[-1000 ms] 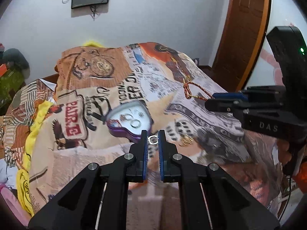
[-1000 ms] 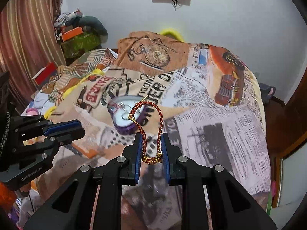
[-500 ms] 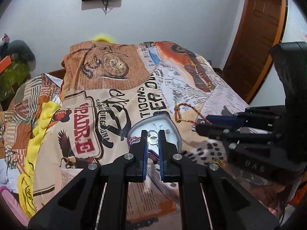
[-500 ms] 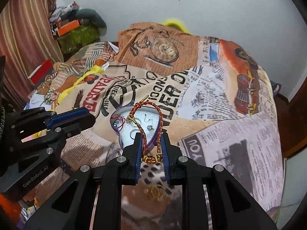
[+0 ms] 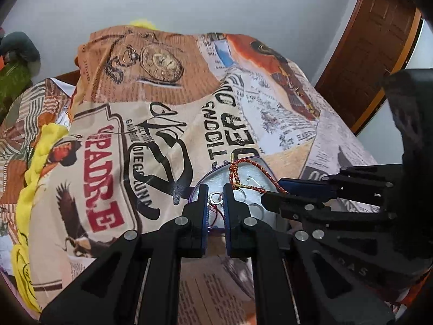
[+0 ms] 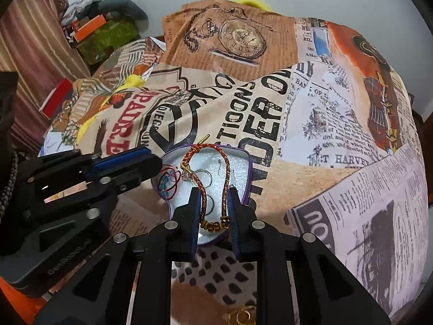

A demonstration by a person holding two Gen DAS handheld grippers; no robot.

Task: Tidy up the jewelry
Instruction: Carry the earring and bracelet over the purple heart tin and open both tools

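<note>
Left gripper (image 5: 215, 198) nearly closed, pinching a small silver ring (image 5: 216, 198) over the purple-rimmed jewelry tray (image 6: 250, 168) on the printed bedspread (image 5: 162, 124). Right gripper (image 6: 215, 211) narrow, clamping the beaded end of a red-gold braided bracelet (image 6: 213, 162), loop hanging over the tray. Hoop earrings (image 6: 207, 176) and a red wire piece (image 6: 169, 181) look to be lying in the tray; another gold piece (image 6: 240, 317) lies on the bedspread near the camera, blurred.
</note>
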